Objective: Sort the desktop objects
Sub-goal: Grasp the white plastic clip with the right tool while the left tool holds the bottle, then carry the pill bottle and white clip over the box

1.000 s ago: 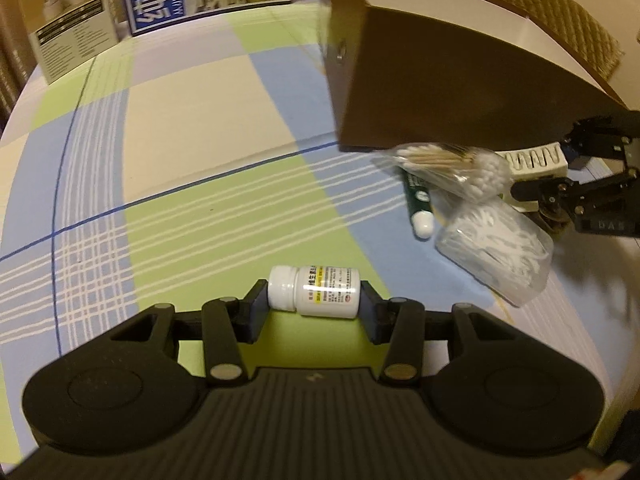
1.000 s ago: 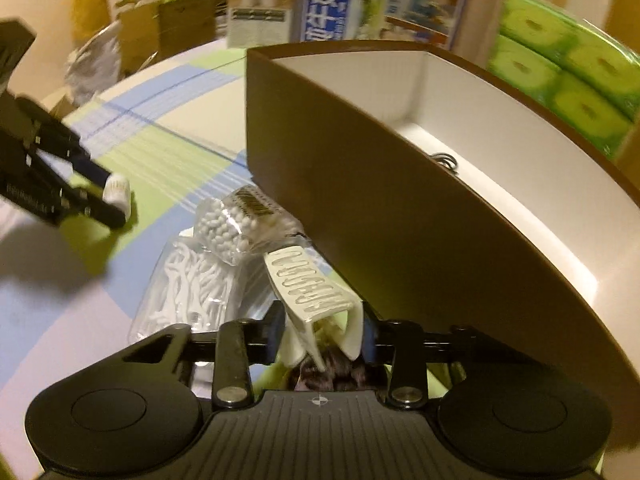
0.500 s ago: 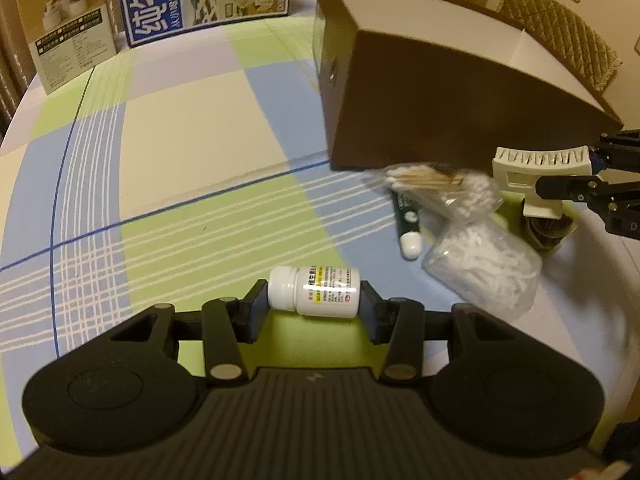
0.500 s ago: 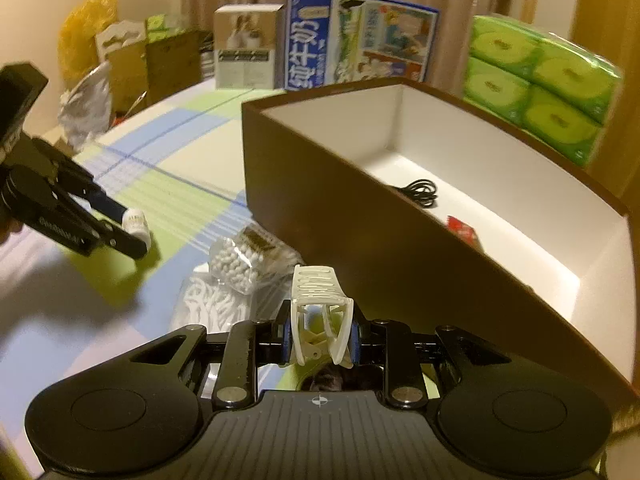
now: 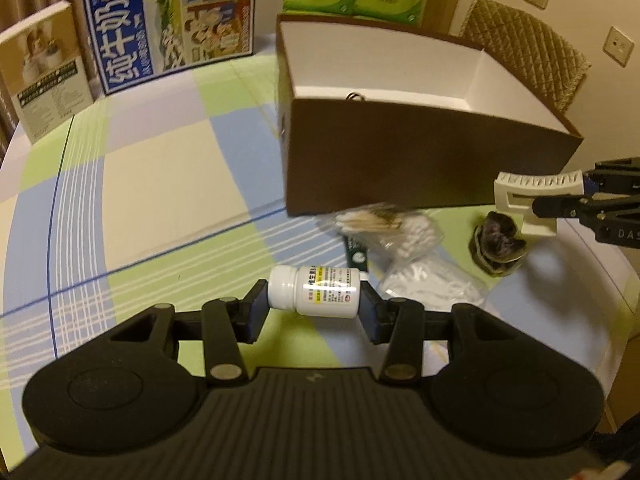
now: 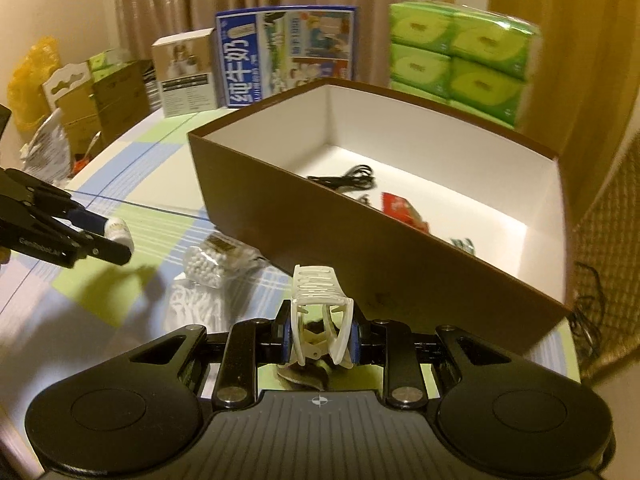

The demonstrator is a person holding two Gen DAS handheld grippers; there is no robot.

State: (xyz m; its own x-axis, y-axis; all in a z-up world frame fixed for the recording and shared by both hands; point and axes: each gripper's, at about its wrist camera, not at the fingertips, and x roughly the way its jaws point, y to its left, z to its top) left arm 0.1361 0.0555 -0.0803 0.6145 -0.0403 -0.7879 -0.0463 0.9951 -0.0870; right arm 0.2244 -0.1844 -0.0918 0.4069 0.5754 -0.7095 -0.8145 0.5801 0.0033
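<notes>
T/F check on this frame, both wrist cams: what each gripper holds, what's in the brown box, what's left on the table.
1. The left gripper holds a white pill bottle. True.
2. The right gripper is open and holds nothing. False: it is shut on a white hair claw clip.
3. The brown box has nothing in it. False: a black cable and a red packet lie inside.
4. A bag of cotton swabs lies on the table beside the box. True.

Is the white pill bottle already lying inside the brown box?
No, the left gripper holds the white pill bottle above the table, outside the brown box.
</notes>
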